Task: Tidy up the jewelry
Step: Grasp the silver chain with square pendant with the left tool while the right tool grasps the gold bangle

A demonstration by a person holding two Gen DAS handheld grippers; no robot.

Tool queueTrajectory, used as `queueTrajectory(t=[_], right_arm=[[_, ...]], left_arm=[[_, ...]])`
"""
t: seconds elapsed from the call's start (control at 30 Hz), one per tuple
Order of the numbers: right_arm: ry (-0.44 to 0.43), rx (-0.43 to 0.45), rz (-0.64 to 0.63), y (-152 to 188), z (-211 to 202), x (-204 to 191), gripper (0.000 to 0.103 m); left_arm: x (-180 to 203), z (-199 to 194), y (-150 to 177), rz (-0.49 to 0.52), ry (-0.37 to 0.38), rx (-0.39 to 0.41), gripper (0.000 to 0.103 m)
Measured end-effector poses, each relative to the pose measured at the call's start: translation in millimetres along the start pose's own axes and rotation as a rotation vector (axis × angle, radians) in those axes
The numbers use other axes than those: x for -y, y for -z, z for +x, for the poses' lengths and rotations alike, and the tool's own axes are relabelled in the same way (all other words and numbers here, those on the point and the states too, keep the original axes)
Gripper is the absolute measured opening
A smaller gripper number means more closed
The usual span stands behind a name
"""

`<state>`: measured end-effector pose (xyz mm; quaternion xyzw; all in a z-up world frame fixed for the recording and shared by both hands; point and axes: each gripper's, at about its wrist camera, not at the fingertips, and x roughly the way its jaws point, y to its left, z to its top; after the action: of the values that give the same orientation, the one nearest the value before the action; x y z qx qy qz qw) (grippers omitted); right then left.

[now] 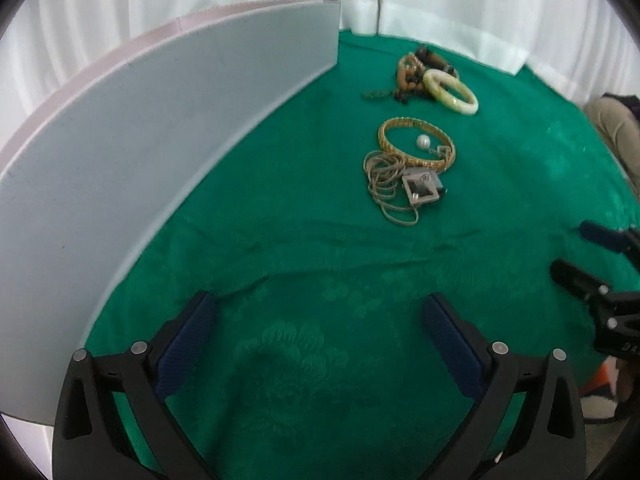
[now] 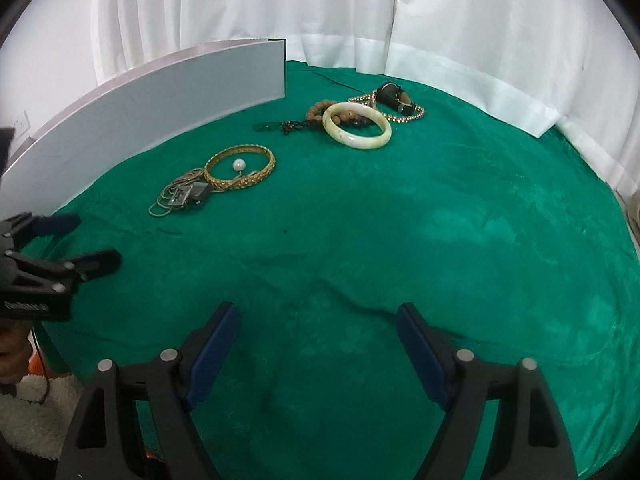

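Observation:
Jewelry lies in two heaps on the green cloth (image 1: 320, 264). The near heap has a gold bangle (image 1: 386, 142) (image 2: 266, 168), a pearl (image 1: 423, 142) (image 2: 238, 165), a thin chain (image 1: 380, 184) (image 2: 164, 200) and a square pendant (image 1: 420, 190) (image 2: 182, 196). The far heap has a pale jade bangle (image 1: 456, 96) (image 2: 356, 139), brown beads (image 1: 412, 80) (image 2: 316, 112), a gold bead strand (image 2: 412, 116) and a watch (image 2: 394, 98). My left gripper (image 1: 318, 312) (image 2: 80, 240) is open and empty, short of the near heap. My right gripper (image 2: 318, 322) (image 1: 576, 252) is open and empty.
A tall grey-white board (image 1: 140, 152) (image 2: 160, 96) stands on edge along the left of the cloth. White curtains (image 1: 460, 0) (image 2: 320, 12) hang behind the table. A person's clothing (image 1: 616, 120) shows at the right edge.

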<state>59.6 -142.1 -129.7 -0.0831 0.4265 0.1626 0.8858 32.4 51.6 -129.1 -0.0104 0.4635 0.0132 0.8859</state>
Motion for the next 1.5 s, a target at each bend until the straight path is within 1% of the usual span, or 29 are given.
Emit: queueTrajectory(t=[0.27, 0.43, 0.47, 0.53, 0.6, 0.63, 0.7, 0.73, 0.8, 0.87, 0.9, 0.93, 0.97, 1.0, 1.03, 1.07, 1.1, 1.13, 1.2, 1.23, 1.37, 1.43, 1.47, 1.5], right_arm=[[-0.006, -0.002, 0.026, 6.7, 4.0, 2.4, 0.084], [0.005, -0.011, 0.033, 7.3, 7.1, 0.1, 0.088], [0.005, -0.018, 0.035, 6.0, 7.5, 0.2, 0.088], [0.001, -0.046, 0.034, 3.2, 8.3, 0.8, 0.088], [-0.018, -0.079, 0.045, 1.1, 6.4, 3.8, 0.088], [-0.031, -0.083, 0.060, 1.3, 4.2, 6.1, 0.088], [-0.053, -0.049, 0.097, 1.1, -5.6, 12.2, 0.088], [-0.055, -0.033, 0.101, 0.2, -9.5, 13.5, 0.088], [-0.055, -0.005, 0.090, -2.2, -17.5, 14.5, 0.088], [-0.055, 0.016, 0.079, -4.3, -23.7, 14.6, 0.088], [-0.057, 0.025, 0.075, -5.0, -27.0, 14.9, 0.088], [-0.060, 0.034, 0.074, -5.0, -29.8, 15.4, 0.088], [-0.060, 0.043, 0.075, -4.6, -32.5, 16.3, 0.088], [-0.060, 0.050, 0.077, -3.7, -34.9, 17.7, 0.088], [-0.060, 0.054, 0.080, -2.1, -37.1, 19.5, 0.088], [-0.060, 0.056, 0.084, -1.2, -38.3, 21.2, 0.088], [-0.061, 0.057, 0.091, -0.7, -38.1, 24.0, 0.088], [-0.063, 0.056, 0.095, -0.3, -38.8, 25.8, 0.088], [-0.074, 0.062, 0.102, -1.7, -39.7, 29.5, 0.088], [-0.078, 0.064, 0.104, -3.2, -39.7, 31.2, 0.088], [-0.109, 0.056, 0.105, -13.5, -36.2, 35.7, 0.088], [-0.130, 0.038, 0.092, -23.0, -30.9, 33.9, 0.088], [-0.146, 0.031, 0.082, -28.1, -28.2, 32.2, 0.088], [-0.180, 0.021, 0.066, -36.6, -24.1, 28.1, 0.087]], left_arm=[[-0.3, -2.9, 4.7, 0.011, 0.001, 0.006, 0.103], [1.4, -4.9, -0.6, 0.030, 0.000, -0.008, 0.102], [1.5, -8.3, -3.5, 0.029, 0.011, 0.011, 0.102], [-4.5, -28.2, -10.3, 0.011, 0.076, 0.079, 0.102], [-8.2, -39.3, -22.4, -0.010, 0.153, 0.110, 0.102], [-8.8, -41.5, -28.6, -0.014, 0.188, 0.114, 0.102], [-4.9, -37.1, -44.0, -0.004, 0.244, 0.095, 0.102], [-0.7, -31.0, -50.8, 0.006, 0.253, 0.079, 0.102], [13.5, -11.8, -63.1, 0.049, 0.264, 0.034, 0.102], [27.0, 9.4, -68.3, 0.082, 0.244, -0.003, 0.101], [35.6, 22.3, -70.2, 0.092, 0.237, -0.029, 0.097], [40.8, 32.9, -72.3, 0.095, 0.230, -0.054, 0.085], [44.5, 43.3, -73.6, 0.096, 0.219, -0.085, 0.080], [48.4, 44.7, -72.9, 0.115, 0.184, -0.071, 0.079], [53.4, 45.8, -73.6, 0.141, 0.156, -0.057, 0.067], [56.3, 47.8, -73.8, 0.161, 0.131, -0.066, 0.061], [56.6, 45.4, -73.4, 0.164, 0.119, -0.053, 0.048], [53.8, 43.8, -73.4, 0.148, 0.136, -0.061, 0.042], [42.7, 36.8, -72.4, 0.083, 0.188, -0.070, 0.042], [37.3, 31.5, -71.9, 0.056, 0.200, -0.064, 0.042], [11.2, 1.3, -68.3, -0.024, 0.214, -0.009, 0.042], [-4.7, -13.9, -66.8, -0.067, 0.225, 0.013, 0.042], [-11.0, -19.9, -66.4, -0.080, 0.228, 0.023, 0.042], [-13.0, -22.7, -68.3, -0.087, 0.226, 0.030, 0.042]])
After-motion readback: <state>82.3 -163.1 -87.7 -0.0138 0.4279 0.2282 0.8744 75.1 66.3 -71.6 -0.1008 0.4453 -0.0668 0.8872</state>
